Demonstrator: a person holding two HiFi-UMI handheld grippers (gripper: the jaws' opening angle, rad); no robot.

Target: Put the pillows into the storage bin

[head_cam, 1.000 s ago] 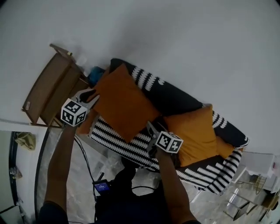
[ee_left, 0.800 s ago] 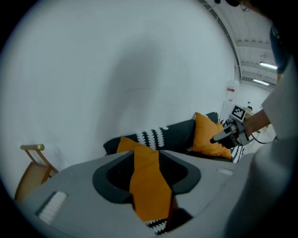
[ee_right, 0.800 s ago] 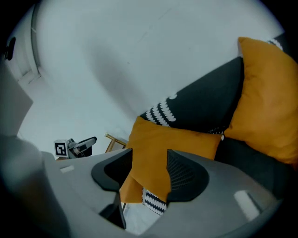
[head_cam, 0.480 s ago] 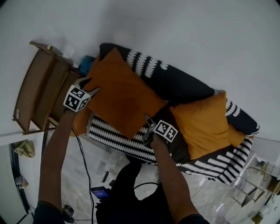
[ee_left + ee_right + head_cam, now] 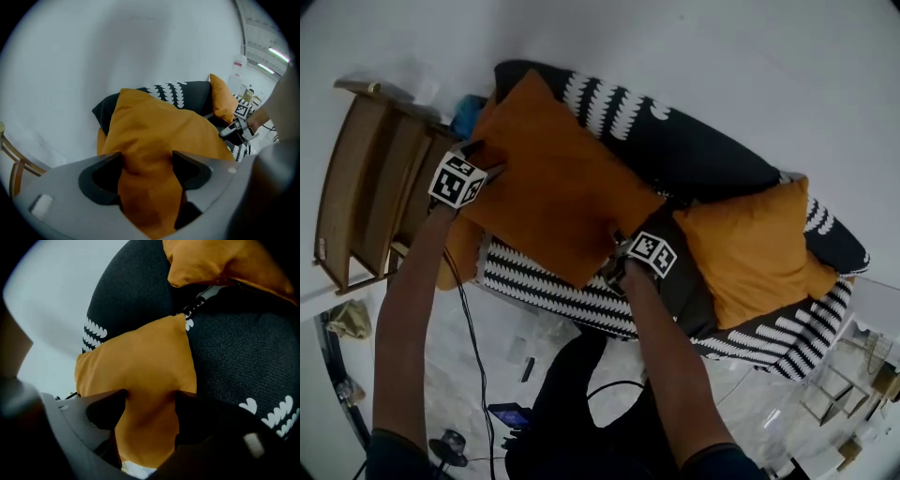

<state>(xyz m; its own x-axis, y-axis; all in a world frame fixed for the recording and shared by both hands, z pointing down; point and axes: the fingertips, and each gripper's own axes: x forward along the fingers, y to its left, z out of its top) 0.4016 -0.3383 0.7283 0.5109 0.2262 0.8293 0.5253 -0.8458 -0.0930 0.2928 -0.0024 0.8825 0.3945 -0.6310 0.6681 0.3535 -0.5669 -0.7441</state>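
Observation:
A large orange pillow (image 5: 553, 187) lies tilted across the left end of a black-and-white patterned sofa (image 5: 703, 164). My left gripper (image 5: 478, 155) is at the pillow's left edge and my right gripper (image 5: 619, 251) at its lower right corner. In the left gripper view the jaws (image 5: 146, 164) are opening, and orange fabric (image 5: 154, 136) fills the gap. The right gripper's jaws (image 5: 150, 401) are opening too, with the pillow's corner (image 5: 140, 366) between them. A second orange pillow (image 5: 759, 248) leans on the sofa's right part. No storage bin shows.
A wooden slatted rack (image 5: 366, 187) stands left of the sofa, close to my left arm. A blue object (image 5: 469, 112) is wedged between the rack and the sofa. Cables and a small device (image 5: 511, 412) lie on the pale floor. A white wall is behind the sofa.
Both grippers and the large pillow have shifted up and left in the head view, toward the sofa's back and left end. The pillow still sits between both pairs of jaws.

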